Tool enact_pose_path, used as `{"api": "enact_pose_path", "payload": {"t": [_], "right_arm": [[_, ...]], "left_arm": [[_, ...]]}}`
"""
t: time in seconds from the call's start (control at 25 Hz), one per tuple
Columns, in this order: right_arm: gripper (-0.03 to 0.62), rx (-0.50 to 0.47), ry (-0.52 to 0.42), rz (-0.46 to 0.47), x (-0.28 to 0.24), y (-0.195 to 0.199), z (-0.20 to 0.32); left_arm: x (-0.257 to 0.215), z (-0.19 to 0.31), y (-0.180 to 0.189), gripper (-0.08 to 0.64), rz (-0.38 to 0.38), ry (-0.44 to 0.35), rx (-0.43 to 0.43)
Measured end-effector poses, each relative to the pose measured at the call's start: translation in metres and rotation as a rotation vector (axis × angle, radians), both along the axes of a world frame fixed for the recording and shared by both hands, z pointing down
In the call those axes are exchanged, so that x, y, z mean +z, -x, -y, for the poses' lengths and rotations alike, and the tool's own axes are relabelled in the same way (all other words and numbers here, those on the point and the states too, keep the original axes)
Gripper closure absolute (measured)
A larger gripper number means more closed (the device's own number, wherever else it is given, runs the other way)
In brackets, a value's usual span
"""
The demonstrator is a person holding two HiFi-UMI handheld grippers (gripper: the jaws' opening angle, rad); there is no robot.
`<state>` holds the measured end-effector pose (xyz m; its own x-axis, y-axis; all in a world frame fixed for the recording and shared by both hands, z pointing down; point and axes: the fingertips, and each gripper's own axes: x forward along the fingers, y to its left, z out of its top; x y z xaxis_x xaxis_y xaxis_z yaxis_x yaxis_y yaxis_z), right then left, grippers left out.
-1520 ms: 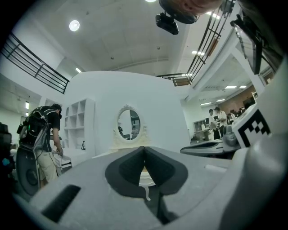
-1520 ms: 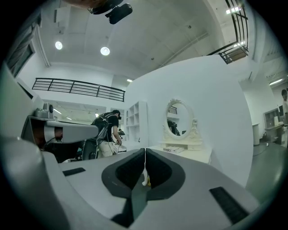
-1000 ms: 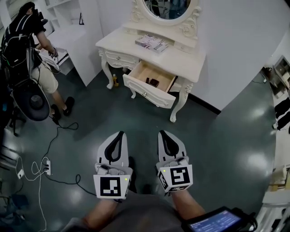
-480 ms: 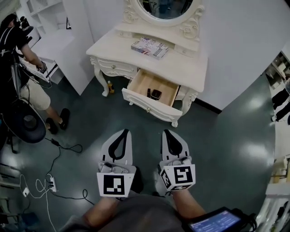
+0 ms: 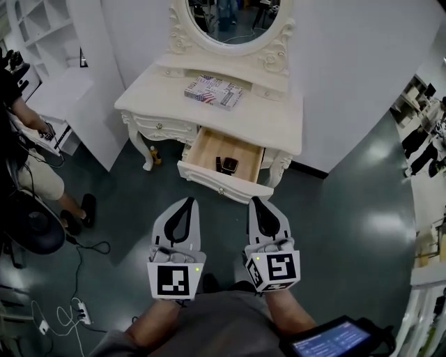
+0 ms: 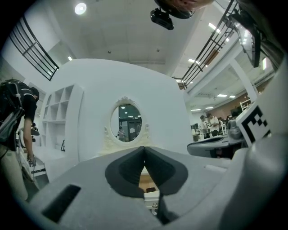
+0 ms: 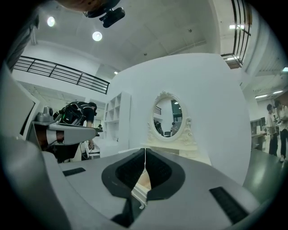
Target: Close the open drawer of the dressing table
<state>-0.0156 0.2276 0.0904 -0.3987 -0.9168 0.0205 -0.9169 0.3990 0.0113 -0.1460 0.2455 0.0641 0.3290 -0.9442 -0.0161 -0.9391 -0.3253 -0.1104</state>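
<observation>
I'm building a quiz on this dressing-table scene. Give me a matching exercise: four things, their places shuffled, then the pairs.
1 patterned flat box
2 small dark object
3 oval mirror, cream carved frame
4 white power strip

A on the dark floor
B inside the open wooden drawer
C on the cream tabletop
D upright behind the tabletop

Pairs: 1-C, 2-B, 3-D, 4-A

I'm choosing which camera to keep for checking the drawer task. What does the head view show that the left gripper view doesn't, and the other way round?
Head view only: the patterned box on the tabletop, a white power strip and a tablet screen. Left gripper view only: a ceiling light, a black railing and distant people at the right. Both: the oval mirror, the open drawer and the left gripper, jaws together and empty.
</observation>
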Motion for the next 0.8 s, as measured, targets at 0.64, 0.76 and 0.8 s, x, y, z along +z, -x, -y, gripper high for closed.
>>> {"api": "enact_pose_path", "payload": {"t": [0.64, 0.76, 0.8], "right_arm": [[0.578, 0.054, -0.008, -0.002, 0.004, -0.034, 0.066], [0.578, 0.047, 0.008, 0.004, 0.010, -0.037, 0.088], [0.578, 0.047, 0.014, 0.008, 0.011, -0.038, 0.095]], "left_arm": [[0.019, 0.070, -0.037, 0.545, 0.019, 0.039, 0.068], [0.028, 0.090, -0.040, 0.545, 0.025, 0.061, 0.063], [0.031, 0.097, -0.041, 0.545, 0.022, 0.072, 0.061]]}}
